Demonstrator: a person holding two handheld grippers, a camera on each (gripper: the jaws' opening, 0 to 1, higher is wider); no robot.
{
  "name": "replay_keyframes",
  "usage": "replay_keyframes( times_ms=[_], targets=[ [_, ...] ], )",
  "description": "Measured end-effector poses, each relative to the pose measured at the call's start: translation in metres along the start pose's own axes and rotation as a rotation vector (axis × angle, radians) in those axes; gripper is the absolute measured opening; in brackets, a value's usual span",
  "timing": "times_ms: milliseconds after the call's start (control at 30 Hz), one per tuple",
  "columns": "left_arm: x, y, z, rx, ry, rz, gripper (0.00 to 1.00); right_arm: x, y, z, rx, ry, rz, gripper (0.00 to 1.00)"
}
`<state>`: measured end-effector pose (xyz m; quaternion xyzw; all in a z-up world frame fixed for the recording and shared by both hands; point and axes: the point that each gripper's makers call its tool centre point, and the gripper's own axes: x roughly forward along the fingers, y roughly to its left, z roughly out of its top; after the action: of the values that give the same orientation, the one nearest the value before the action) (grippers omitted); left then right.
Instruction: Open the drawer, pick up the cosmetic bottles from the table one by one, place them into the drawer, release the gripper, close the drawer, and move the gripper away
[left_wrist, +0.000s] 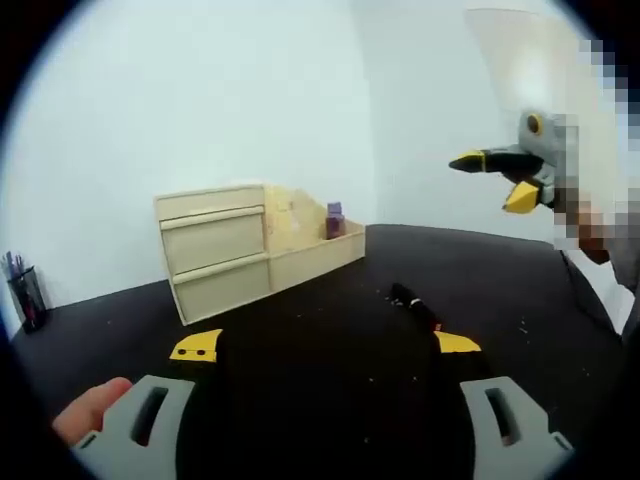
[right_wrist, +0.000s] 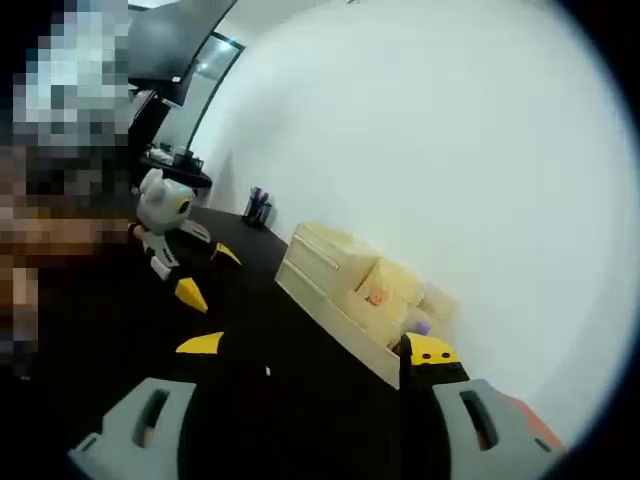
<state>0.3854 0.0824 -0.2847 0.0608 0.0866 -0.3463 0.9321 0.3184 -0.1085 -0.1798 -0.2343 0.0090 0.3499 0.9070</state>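
A pale wooden drawer unit (left_wrist: 215, 250) stands on the black table (left_wrist: 300, 400) with its drawers shut. A small purple bottle (left_wrist: 334, 220) sits in the open tray on the unit's right side. A dark slim cosmetic bottle (left_wrist: 413, 303) lies on the table in front of the unit. My left gripper (left_wrist: 326, 345) hovers open over the near table, nothing between its yellow tips. My right gripper (left_wrist: 495, 180) hangs open in the air at the upper right. In the right gripper view, that gripper (right_wrist: 316, 347) is open and empty, facing the drawer unit (right_wrist: 330, 270); the left gripper (right_wrist: 208, 273) shows at the left.
A black pen holder (left_wrist: 25, 295) with pens stands at the table's far left by the white wall, and the same pen holder (right_wrist: 257, 205) appears beyond the unit. A person's finger (left_wrist: 90, 405) rests by my left gripper's body. A small orange item (right_wrist: 377, 296) sits in the unit's tray.
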Motion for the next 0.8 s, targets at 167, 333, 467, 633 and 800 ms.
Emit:
replay_keyframes(
  times_ms=[167,333,467,633,800],
  targets=[
    [0.003,-0.009,-0.001,0.023,0.012,-0.012,0.75,-0.031,0.005,-0.005,0.003,0.007,-0.018,0.64],
    [0.004,-0.012,-0.002,0.040,0.018,-0.017,0.75,-0.066,0.010,-0.017,0.045,0.008,-0.047,0.64],
    [0.005,-0.015,-0.004,0.047,0.025,-0.023,0.75,-0.090,0.014,-0.034,0.092,0.014,-0.076,0.64],
    [0.008,-0.017,-0.008,0.063,0.045,-0.016,0.75,-0.116,0.021,-0.050,0.186,0.002,-0.102,0.64],
    [0.009,-0.019,-0.012,0.069,0.057,-0.016,0.74,-0.140,0.022,-0.059,0.229,-0.007,-0.132,0.63]
  ],
)
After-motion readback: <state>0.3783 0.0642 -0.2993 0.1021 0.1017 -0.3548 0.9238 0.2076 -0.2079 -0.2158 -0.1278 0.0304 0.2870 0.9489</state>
